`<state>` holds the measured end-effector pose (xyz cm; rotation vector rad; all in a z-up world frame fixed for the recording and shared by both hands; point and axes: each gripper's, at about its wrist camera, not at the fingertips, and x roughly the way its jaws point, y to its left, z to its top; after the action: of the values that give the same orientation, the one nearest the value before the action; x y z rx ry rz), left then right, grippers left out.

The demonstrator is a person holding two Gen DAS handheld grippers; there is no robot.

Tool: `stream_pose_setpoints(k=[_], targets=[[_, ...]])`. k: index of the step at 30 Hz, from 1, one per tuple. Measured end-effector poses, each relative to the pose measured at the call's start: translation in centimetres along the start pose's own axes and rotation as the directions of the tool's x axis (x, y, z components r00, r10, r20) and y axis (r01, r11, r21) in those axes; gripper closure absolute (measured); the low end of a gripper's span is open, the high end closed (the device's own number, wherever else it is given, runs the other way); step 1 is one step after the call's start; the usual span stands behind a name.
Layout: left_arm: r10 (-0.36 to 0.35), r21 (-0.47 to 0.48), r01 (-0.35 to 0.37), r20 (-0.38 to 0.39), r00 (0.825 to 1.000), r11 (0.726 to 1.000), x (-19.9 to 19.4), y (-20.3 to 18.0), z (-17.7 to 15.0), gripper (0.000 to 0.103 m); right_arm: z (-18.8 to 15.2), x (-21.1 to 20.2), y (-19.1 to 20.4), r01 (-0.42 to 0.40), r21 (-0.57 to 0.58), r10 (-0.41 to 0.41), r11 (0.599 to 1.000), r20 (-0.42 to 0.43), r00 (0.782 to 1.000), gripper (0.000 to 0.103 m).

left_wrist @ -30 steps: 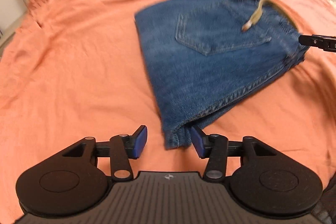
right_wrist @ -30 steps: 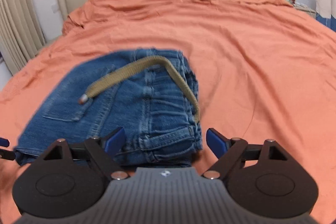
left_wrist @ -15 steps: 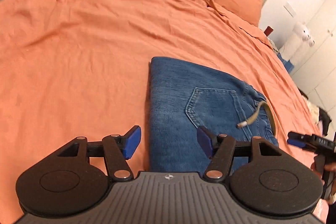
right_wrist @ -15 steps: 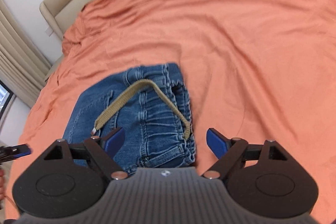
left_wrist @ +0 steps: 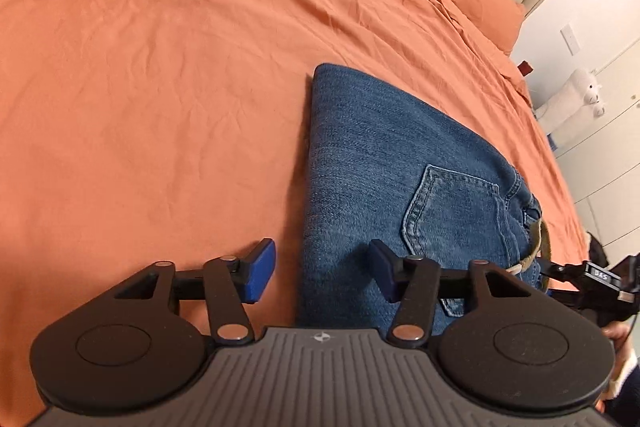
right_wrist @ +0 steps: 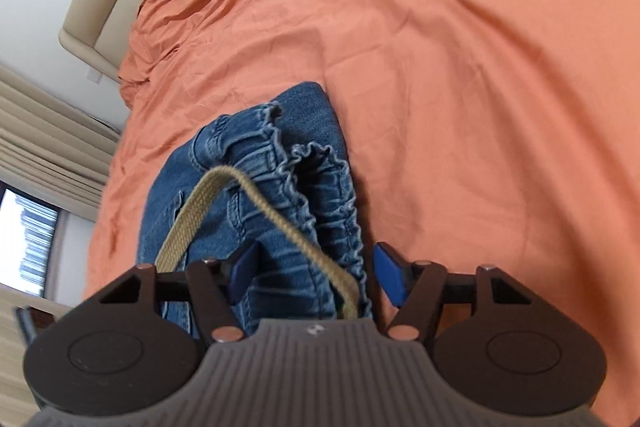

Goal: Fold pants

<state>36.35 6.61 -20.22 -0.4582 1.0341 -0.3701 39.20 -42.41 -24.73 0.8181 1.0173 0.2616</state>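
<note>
Denim blue folded pants (left_wrist: 384,163) lay on the orange bedsheet (left_wrist: 160,67); left gripper (left_wrist: 322,269) and right gripper (right_wrist: 316,277), jaws partly apart and just closing, straddled opposite ends, nothing pinched, likely for another fold.

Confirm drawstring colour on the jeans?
Tan/khaki drawstring, clearest in the right wrist view.

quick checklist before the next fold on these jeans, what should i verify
1. Jeans lie flat on the orange bedspread: ok.
2. Left gripper straddles the folded edge, fingers apart after just closing a little: ok.
3. Right gripper straddles the elastic waistband, jaws just closing: ok.
4. Fingers pinching denim: not ok.
5. Tan drawstring tucked away: not ok, loose across the top.
6. All layers caught: cannot tell.
</note>
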Motion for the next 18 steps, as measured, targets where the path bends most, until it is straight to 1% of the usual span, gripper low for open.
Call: stream_pose_setpoints(k=[3, 5, 7, 8, 9, 10, 11, 12, 13, 14, 16, 18], targets=[[-0.018, -0.009, 0.018, -0.009, 1.0, 1.0, 0.9, 0.3, 0.4, 0.044, 0.5, 1.0, -0.9, -0.049, 0.014, 0.049, 0.999, -0.013, 0.999, 0.045], [-0.029, -0.006, 0.029, -0.013, 0.999, 1.0, 1.3, 0.3, 0.6, 0.048, 0.8, 1.6, -1.3, -0.079, 0.024, 0.08, 0.997, -0.014, 0.997, 0.05], [-0.038, -0.015, 0.038, -0.015, 0.999, 0.999, 1.8, 0.4, 0.7, 0.054, 0.9, 2.0, -1.6, -0.095, 0.029, 0.096, 0.995, -0.008, 0.995, 0.052], [-0.042, -0.024, 0.041, -0.016, 0.999, 0.999, 2.0, 0.3, 0.7, 0.055, 0.9, 2.2, -1.5, -0.103, 0.025, 0.103, 0.994, -0.004, 0.995, 0.054], [-0.041, -0.029, 0.041, -0.015, 0.999, 0.999, 2.1, 0.3, 0.7, 0.06, 0.9, 2.3, -1.5, -0.107, 0.017, 0.107, 0.994, -0.001, 0.994, 0.055], [-0.04, -0.029, 0.04, -0.013, 0.999, 0.999, 2.1, 0.3, 0.7, 0.061, 0.8, 2.3, -1.4, -0.11, 0.005, 0.11, 0.994, 0.003, 0.994, 0.058], [-0.036, -0.022, 0.035, -0.011, 0.999, 0.999, 2.1, 0.2, 0.6, 0.063, 0.8, 2.3, -1.1, -0.109, -0.009, 0.11, 0.994, 0.005, 0.994, 0.062], [-0.029, -0.014, 0.029, -0.008, 1.0, 1.0, 2.1, 0.0, 0.6, 0.066, 0.7, 2.1, -1.0, -0.108, -0.024, 0.108, 0.994, 0.007, 0.994, 0.064], [-0.022, -0.006, 0.022, -0.004, 1.0, 1.0, 2.0, -0.3, 0.6, 0.072, 0.6, 1.9, -0.6, -0.102, -0.042, 0.102, 0.994, 0.01, 0.995, 0.067], [-0.017, 0.001, 0.017, -0.003, 1.0, 1.0, 1.8, -0.5, 0.6, 0.075, 0.5, 1.7, -0.2, -0.092, -0.061, 0.093, 0.994, 0.012, 0.996, 0.07], [0.001, 0.018, -0.001, -0.001, 1.0, 1.0, 1.7, -1.3, 0.6, 0.086, 0.4, 1.2, 0.9, -0.067, -0.103, 0.069, 0.992, 0.016, 0.998, 0.073], [0.024, 0.043, -0.024, 0.004, 1.0, 0.999, 1.4, -2.0, 0.7, 0.09, 0.3, 0.7, 2.2, -0.041, -0.145, 0.044, 0.989, 0.02, 0.999, 0.076]])
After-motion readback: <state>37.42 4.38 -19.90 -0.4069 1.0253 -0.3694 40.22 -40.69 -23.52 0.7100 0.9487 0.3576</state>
